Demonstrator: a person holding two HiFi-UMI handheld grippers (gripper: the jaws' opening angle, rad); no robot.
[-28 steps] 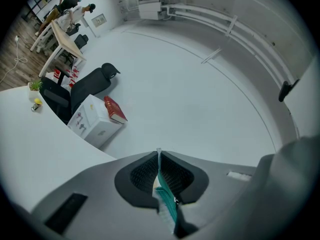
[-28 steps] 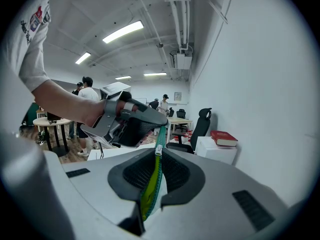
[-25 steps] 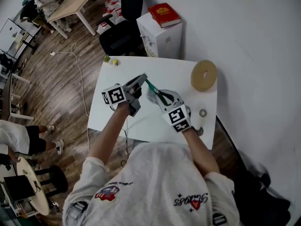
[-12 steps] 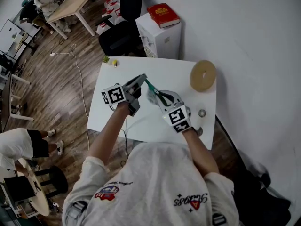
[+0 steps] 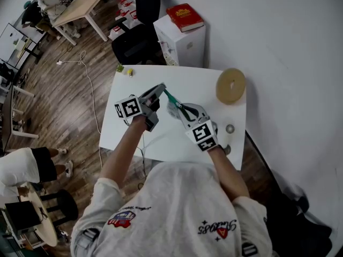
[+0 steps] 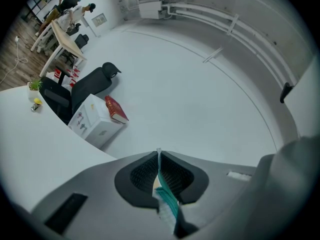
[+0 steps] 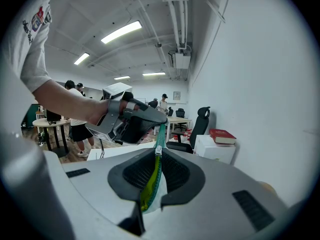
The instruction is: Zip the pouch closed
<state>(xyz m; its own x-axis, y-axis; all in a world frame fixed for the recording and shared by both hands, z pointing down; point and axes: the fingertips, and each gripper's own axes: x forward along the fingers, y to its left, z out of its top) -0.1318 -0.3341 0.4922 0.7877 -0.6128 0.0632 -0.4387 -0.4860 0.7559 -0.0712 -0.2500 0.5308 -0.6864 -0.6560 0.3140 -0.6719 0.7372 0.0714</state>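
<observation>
A small pouch (image 5: 172, 100) with a teal zip band hangs in the air over the white table (image 5: 177, 138), stretched between both grippers. My left gripper (image 5: 162, 89) is shut on its far end; in the left gripper view the white and teal edge (image 6: 167, 201) is pinched between the pads (image 6: 145, 174). My right gripper (image 5: 178, 109) is shut on the near end, where the yellow-green lining (image 7: 149, 186) and a small silver slider (image 7: 159, 151) show at the jaw tips. The teal zip (image 7: 160, 134) runs taut from there to the left gripper (image 7: 161, 122).
On the table lie a tan disc (image 5: 231, 85) at the far right, a small round part (image 5: 231, 128) and small items (image 5: 126, 69) at the far left corner. Beyond the table are a white cabinet (image 5: 182, 42) with a red book (image 5: 186, 16) and a black chair (image 5: 136, 39).
</observation>
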